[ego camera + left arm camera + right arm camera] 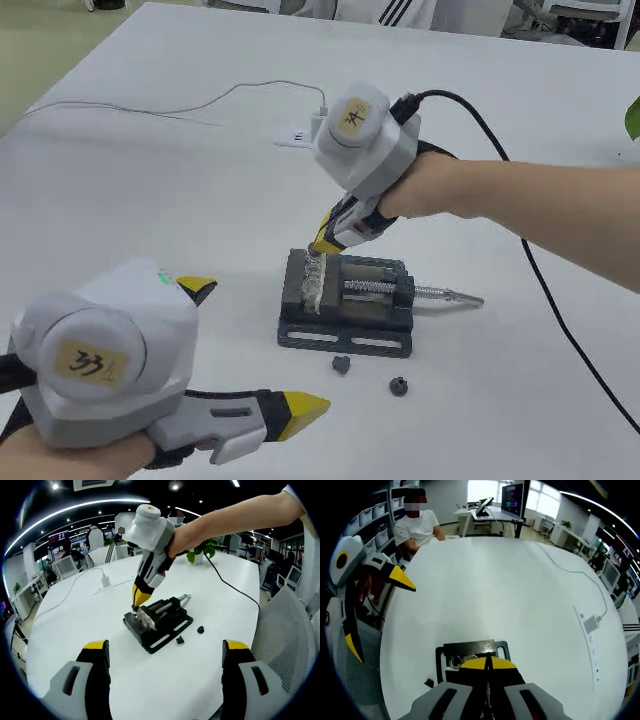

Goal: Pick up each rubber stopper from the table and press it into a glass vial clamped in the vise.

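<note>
The right gripper (325, 245) has its jaws pressed together, and its tips are down on the glass vials (315, 280) clamped in the vise (375, 305), around the middle of the table (150, 180). Two rubber stoppers (341, 365) lie just beside the vise, toward the table's near edge. The left gripper (250, 345) hovers released, with its jaws wide apart, by that edge.

Dk grey vise (350, 318) sits flat mid-table, screw handle pointing right. Clear glass vials (315, 284) clamped upright at its left end. 2 small dark rubber stoppers lie loose on table just near of vise: left stopper (341, 365) close to base, right stopper (399, 386) a bit nearer, apart from it.
</note>
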`<state>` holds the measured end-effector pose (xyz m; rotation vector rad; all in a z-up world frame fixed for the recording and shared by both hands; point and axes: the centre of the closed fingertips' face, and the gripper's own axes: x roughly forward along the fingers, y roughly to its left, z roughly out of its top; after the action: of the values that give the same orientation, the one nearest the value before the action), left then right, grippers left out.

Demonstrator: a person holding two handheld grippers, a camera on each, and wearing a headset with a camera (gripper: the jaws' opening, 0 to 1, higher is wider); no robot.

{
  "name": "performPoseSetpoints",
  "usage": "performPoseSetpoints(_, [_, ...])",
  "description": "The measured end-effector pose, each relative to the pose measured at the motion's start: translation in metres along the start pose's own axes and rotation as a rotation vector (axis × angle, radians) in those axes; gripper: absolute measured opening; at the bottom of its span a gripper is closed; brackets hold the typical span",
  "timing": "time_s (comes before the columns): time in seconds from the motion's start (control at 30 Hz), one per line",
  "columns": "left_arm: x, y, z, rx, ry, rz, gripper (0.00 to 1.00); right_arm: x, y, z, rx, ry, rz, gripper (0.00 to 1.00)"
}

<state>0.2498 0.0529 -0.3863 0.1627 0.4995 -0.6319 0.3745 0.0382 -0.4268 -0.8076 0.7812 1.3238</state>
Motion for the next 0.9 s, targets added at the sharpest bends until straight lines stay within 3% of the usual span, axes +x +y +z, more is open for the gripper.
performPoseSetpoints(0.07, [-0.001, 0.0, 0.0, -0.006, -0.006, 0.0, 0.92, 0.003, -0.004, 0.004, -0.052, -0.021, -0.012, 0.0])
performPoseSetpoints(0.23, [-0.002, 0.0, 0.001, -0.004, -0.015, -0.009, 0.92, 0.004, -0.012, 0.005, -0.009, -0.037, -0.052, 0.0])
performPoseSetpoints(0.3, [-0.003, 0.002, 0.001, -0.006, -0.018, -0.01, 0.92, 0.003, -0.02, 0.005, -0.009, -0.043, -0.087, 0.07])
performPoseSetpoints(0.4, [-0.005, 0.004, 0.001, -0.004, -0.023, -0.01, 0.92, 0.0, -0.022, 0.004, 0.021, -0.074, -0.09, 0.21])
performPoseSetpoints(0.63, [-0.007, 0.008, -0.001, -0.01, -0.028, -0.01, 0.92, -0.009, -0.007, 0.005, 0.069, -0.161, -0.085, 0.41])
performPoseSetpoints(0.9, [-0.007, 0.009, -0.002, -0.016, -0.036, -0.014, 0.92, -0.03, 0.019, 0.004, 0.101, -0.22, -0.106, 0.44])
